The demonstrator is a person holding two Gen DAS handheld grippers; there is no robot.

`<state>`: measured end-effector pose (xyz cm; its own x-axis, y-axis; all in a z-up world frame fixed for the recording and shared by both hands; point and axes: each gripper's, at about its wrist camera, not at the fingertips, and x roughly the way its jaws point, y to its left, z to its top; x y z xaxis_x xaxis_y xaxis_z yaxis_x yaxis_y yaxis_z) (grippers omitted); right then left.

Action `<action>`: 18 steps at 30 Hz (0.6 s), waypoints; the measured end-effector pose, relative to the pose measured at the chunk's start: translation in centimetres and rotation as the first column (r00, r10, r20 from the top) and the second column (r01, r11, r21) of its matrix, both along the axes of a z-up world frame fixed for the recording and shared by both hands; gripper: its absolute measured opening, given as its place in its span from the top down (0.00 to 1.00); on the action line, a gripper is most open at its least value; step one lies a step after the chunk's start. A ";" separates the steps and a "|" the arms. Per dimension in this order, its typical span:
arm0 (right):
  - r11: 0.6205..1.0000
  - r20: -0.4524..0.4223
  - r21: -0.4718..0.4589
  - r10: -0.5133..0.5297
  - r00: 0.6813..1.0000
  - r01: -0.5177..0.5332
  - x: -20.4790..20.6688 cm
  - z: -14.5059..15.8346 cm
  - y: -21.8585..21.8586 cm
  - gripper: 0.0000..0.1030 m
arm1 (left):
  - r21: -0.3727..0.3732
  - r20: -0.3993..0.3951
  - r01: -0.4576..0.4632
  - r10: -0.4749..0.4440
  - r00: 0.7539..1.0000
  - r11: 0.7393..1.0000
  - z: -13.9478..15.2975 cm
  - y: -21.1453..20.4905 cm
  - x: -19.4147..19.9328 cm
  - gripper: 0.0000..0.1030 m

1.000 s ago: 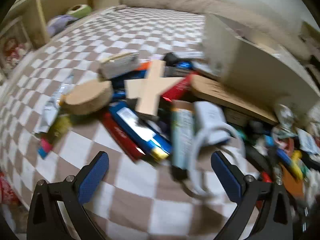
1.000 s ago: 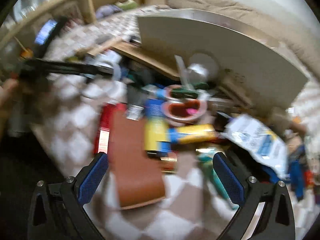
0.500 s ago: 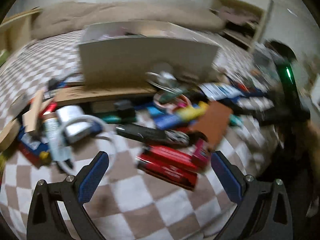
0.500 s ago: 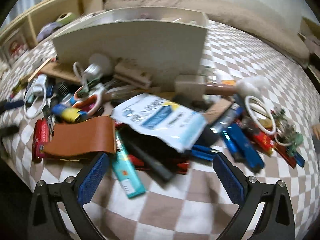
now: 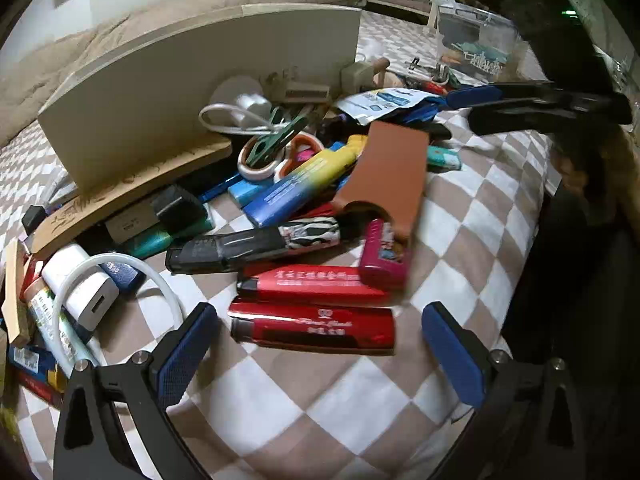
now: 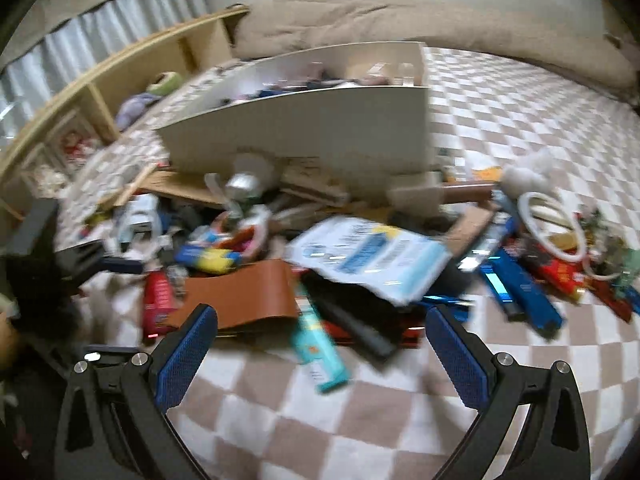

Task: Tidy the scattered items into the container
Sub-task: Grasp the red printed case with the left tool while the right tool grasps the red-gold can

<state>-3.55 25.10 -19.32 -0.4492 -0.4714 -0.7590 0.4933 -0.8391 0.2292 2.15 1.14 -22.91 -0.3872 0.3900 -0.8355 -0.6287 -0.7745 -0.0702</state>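
The container stands just behind a tangled pile, so either wide-open, empty gripper, left or right, closing on the red lighter could snag neighbours

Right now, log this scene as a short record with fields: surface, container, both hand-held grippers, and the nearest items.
surface: checkered bedspread
container: white box, open top, some items already inside
left hand-held gripper: open, empty, low over the bedspread
right hand-held gripper: open, empty
nearest to left: two red lighters lying side by side just ahead of the fingers
nearest to right: teal tube, brown leather case
pile: scattered in front of the box, on the bedspread
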 end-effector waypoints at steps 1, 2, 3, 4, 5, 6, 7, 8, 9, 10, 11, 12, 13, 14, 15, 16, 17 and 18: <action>1.000 0.005 -0.019 0.023 1.000 -0.023 0.2 0.1 -0.3 0.00 | -0.002 0.004 0.000 0.000 1.000 1.000 -0.2 -0.1 -0.3 0.00; 0.997 0.015 -0.047 0.057 0.998 -0.056 0.7 0.2 -0.7 0.00 | -0.003 0.003 -0.001 0.001 1.000 1.000 -0.4 -0.2 -0.4 0.00; 0.994 0.026 -0.071 0.082 0.996 -0.080 1.0 0.2 -1.0 0.00 | -0.004 -0.002 -0.003 0.003 1.000 1.000 -0.5 -0.3 -0.5 0.02; 0.990 0.038 -0.098 0.109 0.993 -0.105 1.2 0.2 -1.3 0.00 | -0.011 -0.016 -0.010 0.009 1.000 1.000 -0.6 -0.3 -0.6 0.02; 0.983 0.058 -0.127 0.143 0.988 -0.134 1.4 0.1 -1.7 0.00 | -0.014 -0.023 -0.012 0.011 1.000 1.000 -0.6 -0.4 -0.5 0.03; 0.972 0.084 -0.159 0.186 0.979 -0.171 1.6 -0.1 -2.2 0.00 | -0.014 -0.030 -0.012 0.012 0.999 1.000 -0.6 -0.4 -0.4 0.06; 0.957 0.112 -0.194 0.240 0.964 -0.215 1.9 -0.2 -2.8 0.00 | -0.015 -0.038 -0.013 0.012 0.999 1.000 -0.5 -0.5 -0.3 0.07; 0.939 0.132 -0.221 0.297 0.946 -0.264 2.1 -0.3 -3.5 0.00 | -0.011 -0.045 -0.010 0.010 0.999 1.000 -0.5 -0.5 -0.2 0.11; 0.929 0.140 -0.227 0.330 0.934 -0.294 2.4 -0.4 -4.0 0.00 | -0.005 -0.049 -0.006 0.006 0.999 1.000 -0.4 -0.5 0.0 0.15; 0.921 0.146 -0.226 0.354 0.924 -0.318 2.6 -0.4 -4.6 0.00 | -0.003 -0.051 -0.005 0.005 0.999 1.000 -0.4 -0.4 0.0 0.17; 0.912 0.162 -0.224 0.383 0.909 -0.344 2.7 -0.7 -5.5 0.00 | -0.004 -0.052 -0.007 0.007 0.999 1.000 -0.4 -0.3 -0.1 0.19; 0.907 0.175 -0.223 0.398 0.901 -0.357 2.7 -0.9 -6.0 0.00 | -0.002 -0.053 -0.013 0.013 0.999 1.000 -0.4 -0.4 -0.1 0.19; 0.902 0.195 -0.220 0.415 0.889 -0.372 2.6 -1.2 -6.6 0.00 | 0.000 -0.052 -0.017 0.017 0.998 1.000 -0.4 -0.5 0.0 0.19; 0.895 0.222 -0.215 0.435 0.873 -0.391 2.4 -1.7 -7.3 0.00 | 0.001 -0.051 -0.026 0.026 0.998 1.000 -0.3 -0.7 0.0 0.19; 0.891 0.237 -0.209 0.447 0.863 -0.404 2.3 -2.0 -7.9 0.00 | 0.000 -0.051 -0.034 0.034 0.998 0.999 -0.3 -0.8 0.0 0.19; 0.890 0.246 -0.196 0.452 0.858 -0.413 2.2 -2.3 -8.2 0.00 | 0.000 -0.052 -0.039 0.039 0.998 0.999 -0.3 -0.9 0.1 0.19; 0.894 0.252 -0.158 0.447 0.858 -0.419 1.9 -2.6 -8.7 0.00 | -0.003 -0.052 -0.047 0.046 0.998 0.999 -0.3 -1.1 0.2 0.19; 0.900 0.248 -0.126 0.436 0.865 -0.418 1.6 -2.8 -9.0 0.00 | -0.005 -0.052 -0.055 0.054 0.997 0.998 -0.2 -1.3 0.2 0.19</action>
